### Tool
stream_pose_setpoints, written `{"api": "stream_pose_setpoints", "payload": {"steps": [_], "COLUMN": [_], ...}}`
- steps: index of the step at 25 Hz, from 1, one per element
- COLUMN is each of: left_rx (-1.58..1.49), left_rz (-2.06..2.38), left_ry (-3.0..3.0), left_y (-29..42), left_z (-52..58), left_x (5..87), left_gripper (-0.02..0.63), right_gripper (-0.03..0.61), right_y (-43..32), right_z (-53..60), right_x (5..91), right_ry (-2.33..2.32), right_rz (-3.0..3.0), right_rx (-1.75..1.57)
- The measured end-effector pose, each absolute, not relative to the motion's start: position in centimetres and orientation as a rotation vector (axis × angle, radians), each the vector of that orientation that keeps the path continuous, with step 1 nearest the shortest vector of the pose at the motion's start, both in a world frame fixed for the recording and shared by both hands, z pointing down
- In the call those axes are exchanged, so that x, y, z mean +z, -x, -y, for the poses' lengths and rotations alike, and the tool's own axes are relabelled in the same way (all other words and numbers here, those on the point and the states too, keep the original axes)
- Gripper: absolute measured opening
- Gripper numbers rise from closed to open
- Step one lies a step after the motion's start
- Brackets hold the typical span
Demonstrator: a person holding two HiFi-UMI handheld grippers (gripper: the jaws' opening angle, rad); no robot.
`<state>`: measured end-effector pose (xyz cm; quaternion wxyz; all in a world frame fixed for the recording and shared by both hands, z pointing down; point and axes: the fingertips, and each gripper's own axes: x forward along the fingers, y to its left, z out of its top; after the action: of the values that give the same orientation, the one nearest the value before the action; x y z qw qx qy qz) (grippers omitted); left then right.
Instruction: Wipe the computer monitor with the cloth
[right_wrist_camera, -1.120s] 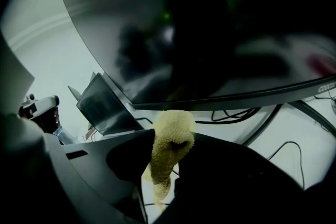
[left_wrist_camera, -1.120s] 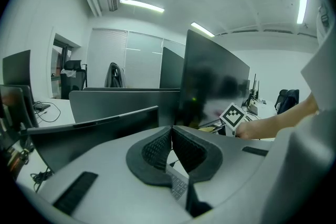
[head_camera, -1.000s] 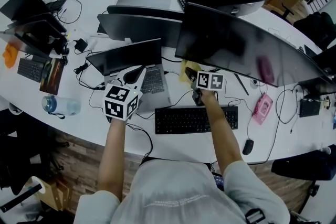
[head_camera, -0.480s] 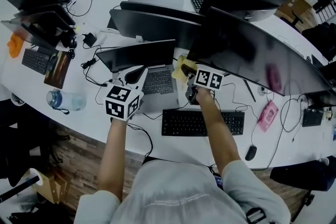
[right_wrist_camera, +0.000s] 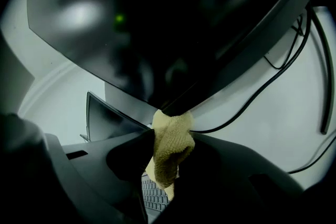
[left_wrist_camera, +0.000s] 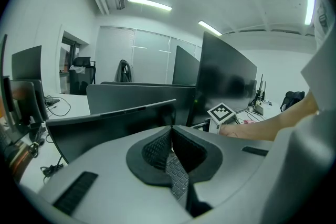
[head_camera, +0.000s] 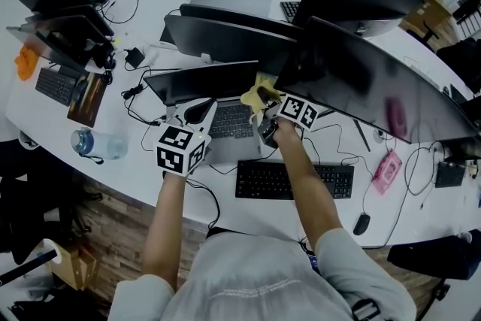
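Observation:
A wide dark curved monitor point(head_camera: 376, 79) stands at the right of the white desk. My right gripper point(head_camera: 263, 105) is shut on a yellow cloth point(head_camera: 258, 92), held at the monitor's lower left corner. In the right gripper view the cloth point(right_wrist_camera: 169, 148) bunches between the jaws and touches the monitor's bottom edge point(right_wrist_camera: 210, 86). My left gripper point(head_camera: 197, 110) hovers over the open laptop point(head_camera: 218, 105); its jaws are shut with nothing between them. In the left gripper view that gripper point(left_wrist_camera: 170, 136) points at the laptop screen point(left_wrist_camera: 110, 123).
A black keyboard point(head_camera: 294, 180) lies in front of the person. A pink object point(head_camera: 387, 171) and a mouse point(head_camera: 361, 222) sit at the right. Other monitors point(head_camera: 225, 37) stand behind the laptop. A water bottle point(head_camera: 99, 144), cables and a smaller keyboard point(head_camera: 58, 85) lie at the left.
The right gripper with the cloth has risen from the desk near the monitor's stand toward the monitor's lower left corner. The left gripper has stayed over the laptop.

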<state>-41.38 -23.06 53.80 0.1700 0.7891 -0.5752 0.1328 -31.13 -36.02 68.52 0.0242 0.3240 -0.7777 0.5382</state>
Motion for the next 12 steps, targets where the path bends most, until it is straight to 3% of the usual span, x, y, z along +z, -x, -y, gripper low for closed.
{"api": "stream_pose_setpoints", "payload": {"steps": [12], "left_rx": [0.392], "left_rz": [1.644], "left_ry": [-2.247], "left_y": [40.9], "left_z": [22.7], "left_x": [53.5], "left_gripper": [0.020], "right_gripper": [0.133], "right_y": [31.9], "right_z": [36.2], "right_x": [65.2], "right_ry": [-0.957], "right_rz": [2.500], "right_rx": [1.647]}}
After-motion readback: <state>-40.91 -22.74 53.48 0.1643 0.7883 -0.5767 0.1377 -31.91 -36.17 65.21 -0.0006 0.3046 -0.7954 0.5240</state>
